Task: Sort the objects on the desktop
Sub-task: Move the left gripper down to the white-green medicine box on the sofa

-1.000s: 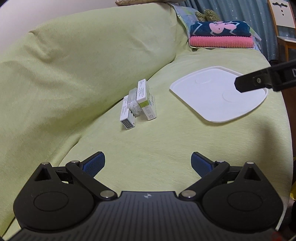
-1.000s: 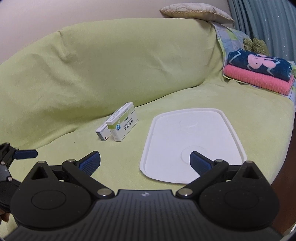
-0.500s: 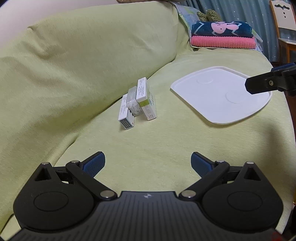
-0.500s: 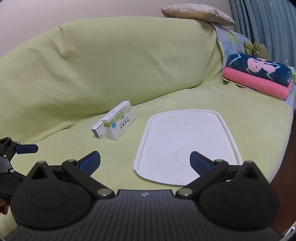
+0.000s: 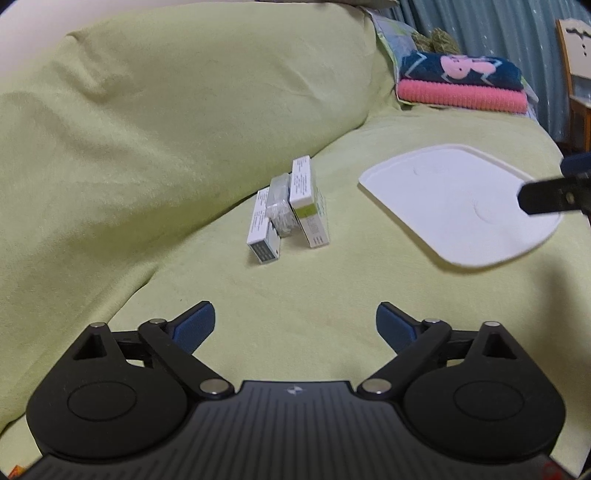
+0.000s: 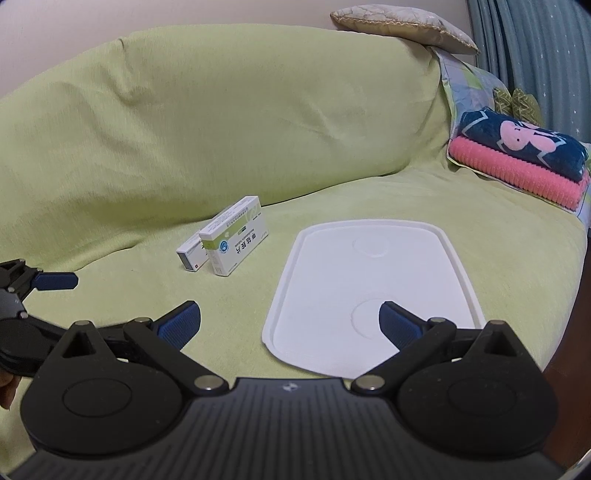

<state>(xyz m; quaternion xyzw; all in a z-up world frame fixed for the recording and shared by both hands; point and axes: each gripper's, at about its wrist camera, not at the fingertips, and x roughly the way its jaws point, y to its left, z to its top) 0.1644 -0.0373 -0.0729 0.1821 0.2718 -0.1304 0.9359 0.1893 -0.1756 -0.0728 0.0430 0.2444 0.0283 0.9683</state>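
Observation:
Three small packs stand together on the green sofa seat: a large white-and-green medicine box point(image 5: 308, 201) point(image 6: 234, 240), a small white box point(image 5: 263, 230) point(image 6: 192, 253), and a clear blister pack point(image 5: 279, 205) wedged between them. A white plastic tray point(image 5: 458, 210) point(image 6: 373, 284) lies to their right with nothing on it. My left gripper point(image 5: 295, 325) hovers open in front of the boxes, well short of them. My right gripper point(image 6: 290, 319) is open above the tray's near edge. One finger of the right gripper point(image 5: 546, 197) shows over the tray in the left wrist view.
The sofa backrest point(image 6: 221, 129) rises behind the boxes. Folded towels, dark blue on pink point(image 6: 517, 155) point(image 5: 461, 86), are stacked at the far right of the seat. A beige cushion point(image 6: 399, 22) rests on top of the backrest. A wooden chair point(image 5: 576, 70) stands beyond the sofa.
The left gripper has drifted slightly forward and left, so boxes and tray sit a little nearer. The right gripper has pulled rightward toward the tray's near edge. Both stayed open.

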